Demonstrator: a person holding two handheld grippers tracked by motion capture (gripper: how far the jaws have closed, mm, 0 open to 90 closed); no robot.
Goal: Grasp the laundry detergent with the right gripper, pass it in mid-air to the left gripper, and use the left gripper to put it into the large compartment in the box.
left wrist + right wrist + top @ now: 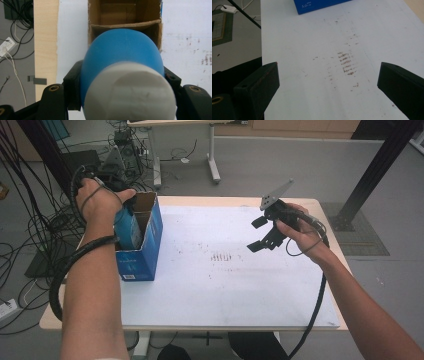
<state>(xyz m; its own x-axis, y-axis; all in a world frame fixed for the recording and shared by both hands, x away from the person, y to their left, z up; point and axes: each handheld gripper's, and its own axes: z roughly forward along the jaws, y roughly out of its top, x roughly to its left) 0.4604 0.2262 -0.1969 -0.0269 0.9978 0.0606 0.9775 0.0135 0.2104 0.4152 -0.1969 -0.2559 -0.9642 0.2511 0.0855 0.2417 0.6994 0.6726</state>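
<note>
The left hand-held gripper (122, 82) is pinching a blue bottle (122, 52) with a white cap (130, 92), its black jaws pressed against the two sides of the blue body just below the cap. In the high view the left hand (97, 197) holds that bottle (127, 227) over the open top of a blue cardboard box (145, 252), partly sunk into it. The left gripper view looks down along the bottle into the box's brown compartment (122, 15), the bottle's base lined up with the opening.

The bottle looks like smooth, rounded plastic, probably light but slippery, and the curved shoulder gives the pads little flat surface; a hold across the widest part of the body, as now, seems the safest. The box walls are thin card and the flap could catch or fold if the bottle goes in tilted.

The right hand-held gripper (265, 232) hangs spread and empty above the white tabletop (225, 290), well apart from the box. Its view shows the jaws wide over brownish scuff marks (347, 63) on the tabletop, with the box's blue edge (319, 6) at the top.
</note>
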